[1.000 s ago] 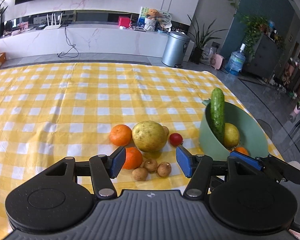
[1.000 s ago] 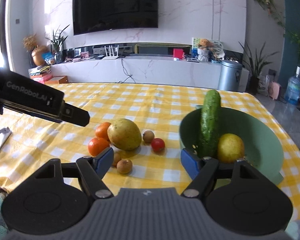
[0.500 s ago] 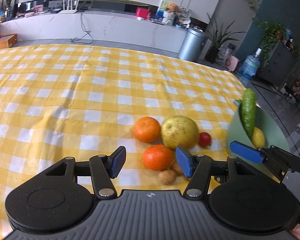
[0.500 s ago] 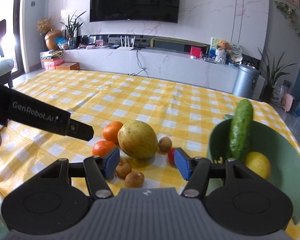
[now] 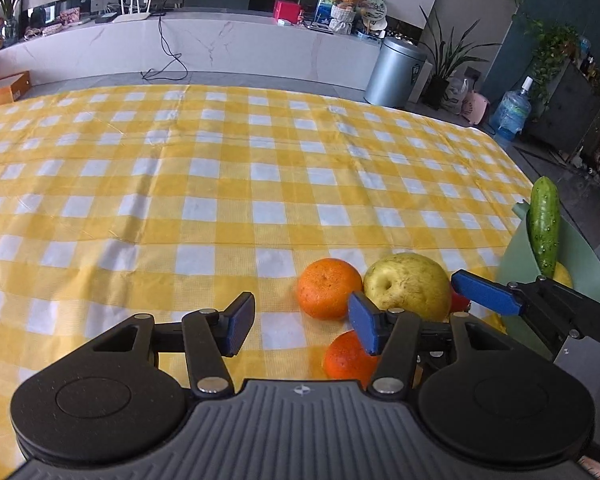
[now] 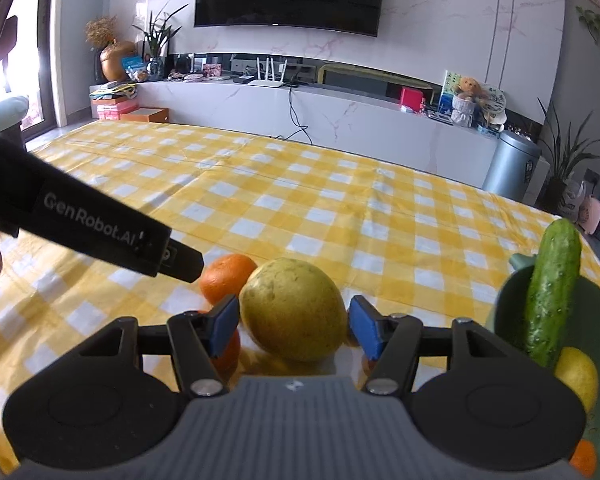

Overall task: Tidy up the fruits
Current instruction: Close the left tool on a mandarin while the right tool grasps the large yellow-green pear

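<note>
Task partly done: green bowl [image 6: 512,300] already holds a cucumber [image 6: 550,296] and lemon [image 6: 576,372]. 2 oranges [image 5: 329,288] and a large yellow-green fruit [image 6: 294,312] remain on the table [image 5: 220,184]. Right gripper [image 6: 294,326] fingers, just reopening, straddle the large fruit; contact unclear. Left gripper [image 5: 302,330] fingers, just narrowing, spread, empty.

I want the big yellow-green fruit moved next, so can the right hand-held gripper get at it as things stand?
Probably yes. The right hand-held gripper is open with the big yellow-green fruit framed between its pads. An orange sits close on its left, which could crowd that finger.
</note>
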A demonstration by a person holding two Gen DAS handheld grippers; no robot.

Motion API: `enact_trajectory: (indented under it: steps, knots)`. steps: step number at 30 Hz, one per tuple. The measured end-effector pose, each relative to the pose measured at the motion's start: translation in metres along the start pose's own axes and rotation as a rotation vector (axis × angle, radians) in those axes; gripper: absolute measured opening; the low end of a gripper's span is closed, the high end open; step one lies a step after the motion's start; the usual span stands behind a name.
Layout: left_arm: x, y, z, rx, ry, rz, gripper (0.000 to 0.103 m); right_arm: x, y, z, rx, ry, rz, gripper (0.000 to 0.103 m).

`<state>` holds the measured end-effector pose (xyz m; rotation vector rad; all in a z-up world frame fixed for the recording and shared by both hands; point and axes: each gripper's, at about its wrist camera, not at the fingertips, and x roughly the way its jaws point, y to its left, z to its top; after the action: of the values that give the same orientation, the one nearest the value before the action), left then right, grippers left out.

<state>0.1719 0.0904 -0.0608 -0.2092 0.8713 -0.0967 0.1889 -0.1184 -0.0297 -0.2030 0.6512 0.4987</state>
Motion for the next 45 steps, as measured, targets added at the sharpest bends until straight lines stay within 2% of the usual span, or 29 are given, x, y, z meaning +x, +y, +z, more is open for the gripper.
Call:
enact_trajectory:
  steps: [6,18,23,32,45]
  knots:
    - [0.011,0.0,-0.002,-0.005,-0.003,-0.045,0.062,0.009,-0.006,-0.005,0.051,0.0,0.013,0.068]
    - [0.026,0.005,-0.005,-0.038,-0.01,-0.085,0.062,0.019,-0.016,-0.008,0.13,0.0,0.065,0.068]
    - [0.028,0.005,-0.005,-0.039,-0.029,-0.095,0.062,0.021,-0.016,-0.01,0.126,0.006,0.066,0.062]
    - [0.033,0.002,-0.003,-0.028,-0.045,-0.109,0.063,0.014,-0.016,-0.011,0.107,-0.003,0.024,0.062]
    - [0.038,0.006,-0.002,-0.05,-0.069,-0.132,0.063,0.016,-0.017,-0.015,0.087,-0.021,0.036,0.068]
